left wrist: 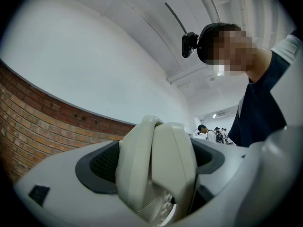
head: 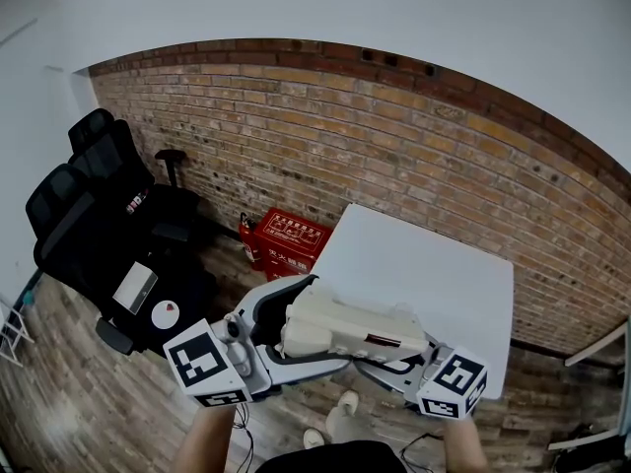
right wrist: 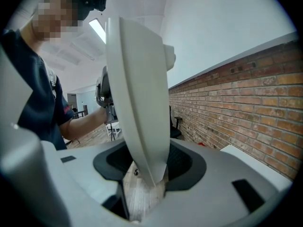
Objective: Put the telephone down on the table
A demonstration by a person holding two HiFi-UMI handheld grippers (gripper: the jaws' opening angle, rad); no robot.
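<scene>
A cream telephone [head: 345, 328] hangs in the air between both grippers, just off the near left corner of the white table [head: 444, 264] and over the wooden floor. My left gripper [head: 299, 335] is shut on its left end; in the left gripper view the telephone [left wrist: 156, 174] fills the gap between the dark pads [left wrist: 102, 162]. My right gripper [head: 394, 360] is shut on the right end. In the right gripper view the telephone [right wrist: 139, 93] stands edge-on as a thin cream wedge, clamped between the pads [right wrist: 187, 162].
A brick wall [head: 394, 136] runs behind the table. Black office chairs [head: 89, 215] stand at the left, and a red box [head: 292, 239] sits on the floor by the wall. The person's feet [head: 340, 412] show below the grippers.
</scene>
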